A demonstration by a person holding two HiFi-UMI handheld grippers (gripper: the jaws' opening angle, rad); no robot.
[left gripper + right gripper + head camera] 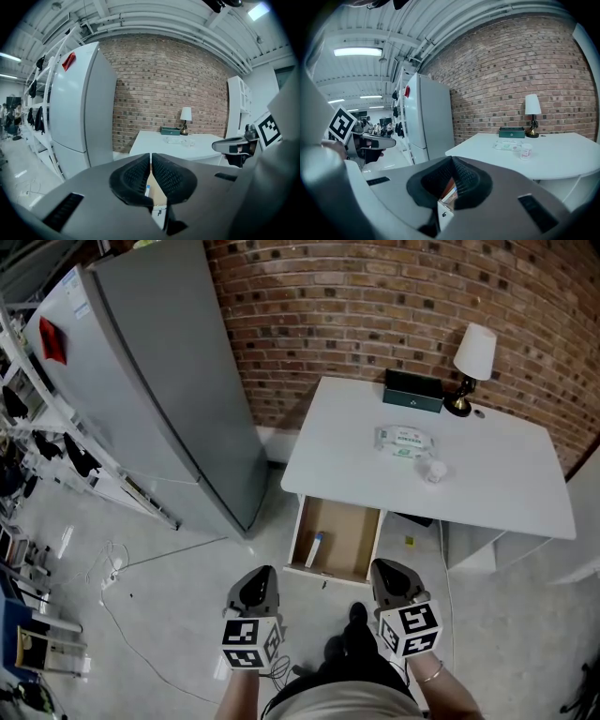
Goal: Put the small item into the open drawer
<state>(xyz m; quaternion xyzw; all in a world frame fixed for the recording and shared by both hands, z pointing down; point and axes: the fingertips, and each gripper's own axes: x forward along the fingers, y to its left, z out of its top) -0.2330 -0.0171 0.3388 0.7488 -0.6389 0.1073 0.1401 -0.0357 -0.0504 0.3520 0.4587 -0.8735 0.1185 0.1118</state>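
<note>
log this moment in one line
drawer: open | small item: inside drawer | left gripper: jaws shut, empty | right gripper: jaws shut, empty

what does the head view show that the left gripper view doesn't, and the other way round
Only the head view: the open drawer seen from above, with a small blue-tipped item lying inside. The left gripper view catches just a sliver of it behind the tongs.

Only the left gripper view: the ceiling pipes, a ceiling light, and a close look at the left gripper, its tongs shut with nothing between them.

Both: the grey fridge, brick wall, white table, lamp and green box.
</note>
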